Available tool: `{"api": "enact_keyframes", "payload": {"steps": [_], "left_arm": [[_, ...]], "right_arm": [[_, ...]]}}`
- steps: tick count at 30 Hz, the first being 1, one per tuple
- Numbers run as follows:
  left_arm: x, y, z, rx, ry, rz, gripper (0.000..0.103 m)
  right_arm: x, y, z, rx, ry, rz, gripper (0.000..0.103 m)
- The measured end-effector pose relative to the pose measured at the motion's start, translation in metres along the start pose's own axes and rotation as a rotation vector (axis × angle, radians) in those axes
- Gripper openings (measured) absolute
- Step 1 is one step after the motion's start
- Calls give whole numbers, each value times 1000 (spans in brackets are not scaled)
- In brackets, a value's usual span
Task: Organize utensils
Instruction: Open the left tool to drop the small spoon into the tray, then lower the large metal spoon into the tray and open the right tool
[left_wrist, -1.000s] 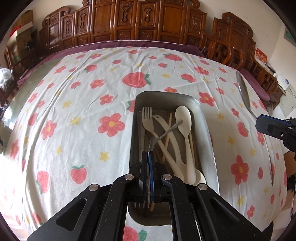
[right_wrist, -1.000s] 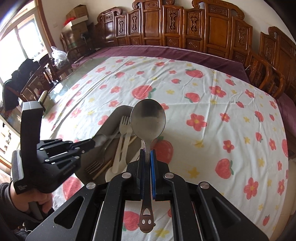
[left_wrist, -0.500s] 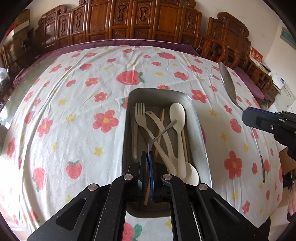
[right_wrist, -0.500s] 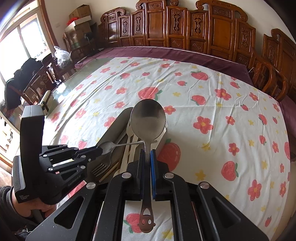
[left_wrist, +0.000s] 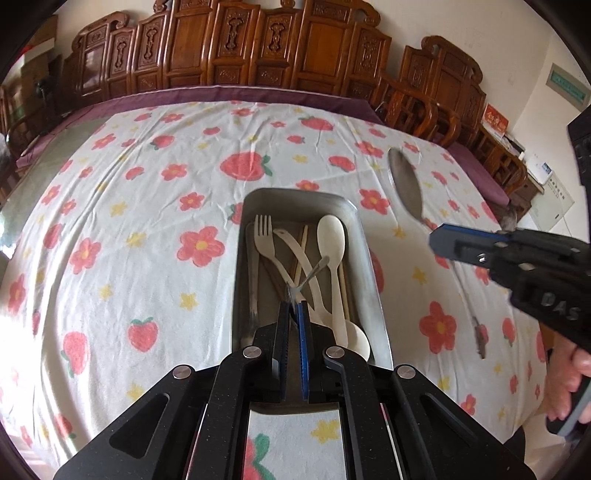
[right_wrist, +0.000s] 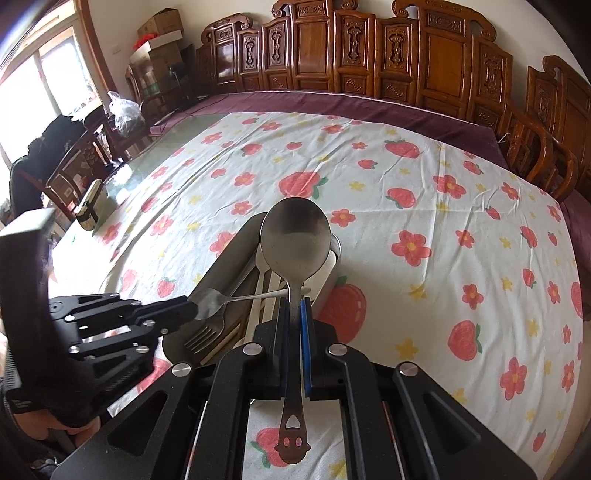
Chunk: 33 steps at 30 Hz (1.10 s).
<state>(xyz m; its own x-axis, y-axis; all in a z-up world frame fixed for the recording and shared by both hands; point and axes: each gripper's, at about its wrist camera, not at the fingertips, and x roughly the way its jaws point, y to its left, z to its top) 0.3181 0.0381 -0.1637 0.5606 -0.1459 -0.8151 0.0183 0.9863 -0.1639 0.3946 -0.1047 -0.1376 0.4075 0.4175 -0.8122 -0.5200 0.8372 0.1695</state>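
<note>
A steel tray (left_wrist: 364, 258) lies on the flowered tablecloth, holding a cream plastic fork (left_wrist: 264, 236), knife, spoon (left_wrist: 331, 236), chopsticks and another metal utensil. My left gripper (left_wrist: 293, 306) is shut on a small metal fork (left_wrist: 314, 271), held above the tray; it also shows in the right wrist view (right_wrist: 221, 299). My right gripper (right_wrist: 294, 306) is shut on the handle of a large metal spoon (right_wrist: 295, 236), bowl up, above the tray's right edge. The spoon shows in the left wrist view (left_wrist: 406, 184).
Carved wooden chairs (right_wrist: 406, 62) line the far side of the table. A small box (right_wrist: 90, 205) stands on the bare glass at the table's left. Boxes and a bag sit by the window at far left.
The right gripper with the metal spoon has moved left toward the tray. The left gripper has drawn back slightly, still holding the small fork over the tray.
</note>
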Motion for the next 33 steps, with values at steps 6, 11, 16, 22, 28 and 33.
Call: {"api": "enact_keyframes", "payload": {"steps": [6,11,16,22,28,33], "left_arm": [[-15,10,1,13,-30,3,23],[-23,24,-1,10,-42,16,30],[-29,44,-4,6,-54,52,47],[-35,70,-7,-13,-69,89,62],[-36,84,-9,-10,-66,115,74],[-39,89,-11,6,-92,123,90]], "right_arm": [[11,11,5,-10,13,6,7],[24,22,9,-7,24,21,7],[44,32,16,21,40,42,7],[71,40,18,55,69,46,7],[92,38,20,92,87,45,7],[104,39,21,100,94,33,7]]}}
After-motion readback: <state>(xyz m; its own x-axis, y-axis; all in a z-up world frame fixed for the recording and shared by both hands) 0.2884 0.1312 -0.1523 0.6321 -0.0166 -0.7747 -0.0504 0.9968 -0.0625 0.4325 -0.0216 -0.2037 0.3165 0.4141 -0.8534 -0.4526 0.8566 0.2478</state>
